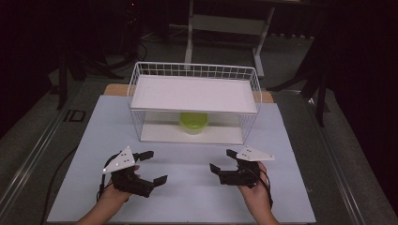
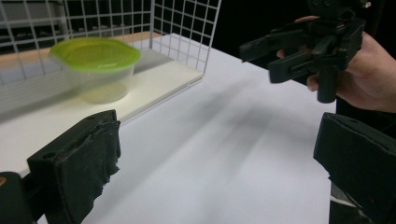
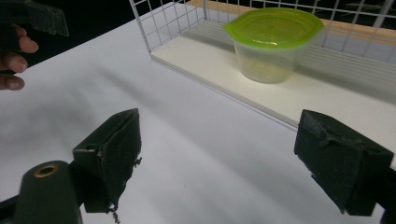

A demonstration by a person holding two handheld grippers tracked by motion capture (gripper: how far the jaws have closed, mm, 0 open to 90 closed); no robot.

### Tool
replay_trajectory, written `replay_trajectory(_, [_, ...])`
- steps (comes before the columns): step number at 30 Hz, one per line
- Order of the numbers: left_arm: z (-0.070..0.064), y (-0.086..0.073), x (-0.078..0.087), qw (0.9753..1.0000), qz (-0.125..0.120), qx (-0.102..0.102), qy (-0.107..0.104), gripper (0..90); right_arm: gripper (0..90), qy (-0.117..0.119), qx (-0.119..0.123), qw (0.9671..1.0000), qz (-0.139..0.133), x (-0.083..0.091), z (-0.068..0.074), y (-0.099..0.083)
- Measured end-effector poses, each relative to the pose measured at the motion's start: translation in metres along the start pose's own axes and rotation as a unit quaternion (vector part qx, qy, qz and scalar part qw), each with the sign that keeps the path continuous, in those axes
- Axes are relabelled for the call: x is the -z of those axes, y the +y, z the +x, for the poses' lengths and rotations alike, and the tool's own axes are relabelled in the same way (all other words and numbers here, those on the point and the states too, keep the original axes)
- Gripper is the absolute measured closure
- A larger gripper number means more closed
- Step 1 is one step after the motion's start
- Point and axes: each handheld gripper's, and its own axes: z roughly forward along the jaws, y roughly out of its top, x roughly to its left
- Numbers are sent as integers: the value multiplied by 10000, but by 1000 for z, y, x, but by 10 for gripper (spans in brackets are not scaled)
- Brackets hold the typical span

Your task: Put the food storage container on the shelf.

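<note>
Seen from the high view, a white wire rack (image 1: 195, 101) with a flat white shelf on top is set at the 12 o'clock end of a pale matte table (image 1: 187, 197). A round clear tub with a lime-green lid (image 1: 193, 122) is stood on the rack's lower board, under the shelf. The left gripper (image 1: 151, 167) and the right gripper (image 1: 223, 161) are held low over the table, well apart from the tub, each with its jaws spread wide and a grey three-cornered plate on top.

In the left gripper view, the tub (image 2: 95, 70) is seen at 10 o'clock beyond the wide-set jaws, whose black pads look frayed; the other hand's gripper (image 2: 254, 60) is held at 2 o'clock.

In the right gripper view, the tub (image 3: 271, 44) is placed at 1 o'clock, behind the grid wall's open front, clear of the jaws, which are spread wide and empty.
</note>
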Motion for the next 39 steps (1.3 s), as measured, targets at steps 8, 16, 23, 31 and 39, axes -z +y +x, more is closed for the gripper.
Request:
replay_trajectory(8, [2,-16,14,9999,122,-37,73,15,148,-127,61,9998,119,17,-1,-16])
replay_trajectory(16, [5,-26,24,9998,133,-36,143,15,148,-154,23,9998,92,33,-4,-26])
replay_trajectory(23, [8,-34,26,9998,171,-62,59,15,148,-310,66,9994,156,29,-4,-37])
replay_trajectory(31, [12,-34,30,9997,114,-130,168,15,148,-252,149,9995,117,25,-6,-40])
replay_trajectory(39, [9,-35,27,9997,116,-189,131,15,163,-251,247,9993,126,24,-8,-41])
